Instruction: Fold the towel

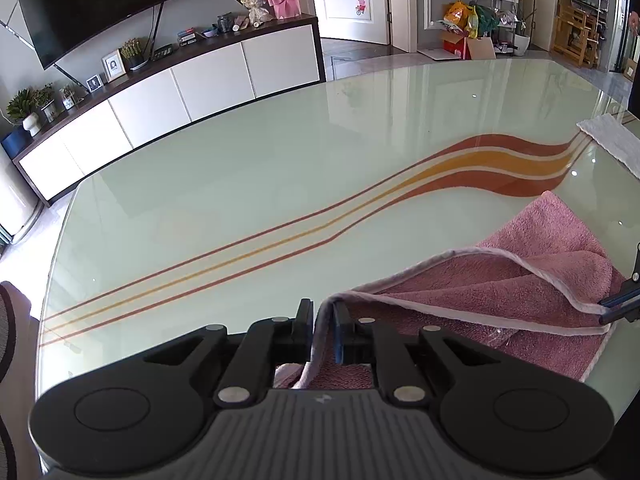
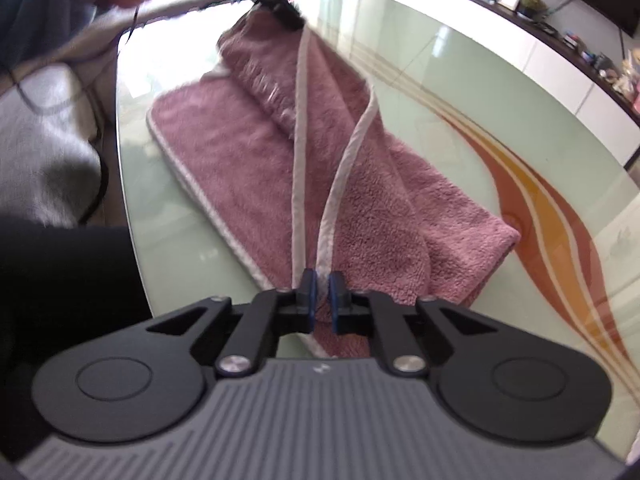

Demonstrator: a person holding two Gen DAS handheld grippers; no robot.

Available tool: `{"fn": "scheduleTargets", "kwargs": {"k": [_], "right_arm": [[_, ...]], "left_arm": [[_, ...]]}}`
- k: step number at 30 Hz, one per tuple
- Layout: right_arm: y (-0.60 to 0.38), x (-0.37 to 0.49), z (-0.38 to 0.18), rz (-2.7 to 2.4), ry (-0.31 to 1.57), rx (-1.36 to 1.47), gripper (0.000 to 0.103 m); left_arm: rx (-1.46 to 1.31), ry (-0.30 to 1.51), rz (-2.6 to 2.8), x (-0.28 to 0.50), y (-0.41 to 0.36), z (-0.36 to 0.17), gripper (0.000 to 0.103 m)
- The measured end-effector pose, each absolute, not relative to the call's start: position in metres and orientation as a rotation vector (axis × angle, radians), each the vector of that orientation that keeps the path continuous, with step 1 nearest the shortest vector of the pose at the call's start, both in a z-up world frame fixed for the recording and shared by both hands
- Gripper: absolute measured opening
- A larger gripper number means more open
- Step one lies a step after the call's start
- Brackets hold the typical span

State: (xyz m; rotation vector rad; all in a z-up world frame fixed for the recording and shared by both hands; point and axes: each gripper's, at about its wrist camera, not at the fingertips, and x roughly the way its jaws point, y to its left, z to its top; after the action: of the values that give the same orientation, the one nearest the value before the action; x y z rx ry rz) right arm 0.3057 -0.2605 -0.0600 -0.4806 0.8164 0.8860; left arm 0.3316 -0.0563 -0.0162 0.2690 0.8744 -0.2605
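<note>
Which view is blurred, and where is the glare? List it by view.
Left wrist: sharp, fisheye bends the table edge, window reflections glare on the glass. Right wrist: motion blur smears the far towel end and background; bright glare on the glass at upper left.

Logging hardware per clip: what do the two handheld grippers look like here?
Both match: the left gripper and right gripper have matte black linkage arms with silver pivot bolts, two round black discs on a ribbed grey body bearing a small pale logo, and blue pads inside black fingers. No cables visible on them.

Left tongs [image 1: 323, 320] gripping pink towel [image 1: 520, 276]
</note>
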Motion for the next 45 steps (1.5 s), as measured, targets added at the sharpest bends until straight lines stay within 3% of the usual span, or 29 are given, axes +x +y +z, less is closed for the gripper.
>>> {"fn": "scheduleTargets", "kwargs": {"k": [14,15,18,26,35,40,45], "right_arm": [[-0.286,0.387,0.010,0.687,0.602,-0.253,0.006],[-0.287,0.395,0.011,0.679,0.603,-0.238,0.006],[-0.289,0.407,0.007,0.659,0.615,-0.229,0.006],[-0.285,0.409,-0.026,0.663,0.700,-0.229,0.006],[-0.289,0.412,-0.036,0.672,0.739,-0.208,0.007],[-0.291,0.412,-0.041,0.678,0.755,-0.203,0.007],[-0.290,0.413,-0.044,0.682,0.766,-0.206,0.007]], "left_arm": [[0.252,0.823,-0.184,0.370,-0.042,0.017,0.013],[0.246,0.836,-0.201,0.373,-0.041,0.017,0.020],[0.246,0.876,-0.240,0.373,-0.036,0.004,0.028],[0.121,1.030,-0.289,0.362,-0.014,-0.058,0.029],[0.113,1.022,-0.264,0.360,-0.004,-0.068,0.056],[0.153,0.996,-0.263,0.349,-0.011,-0.072,0.054],[0.276,0.941,-0.238,0.336,-0.029,-0.069,0.037]]}}
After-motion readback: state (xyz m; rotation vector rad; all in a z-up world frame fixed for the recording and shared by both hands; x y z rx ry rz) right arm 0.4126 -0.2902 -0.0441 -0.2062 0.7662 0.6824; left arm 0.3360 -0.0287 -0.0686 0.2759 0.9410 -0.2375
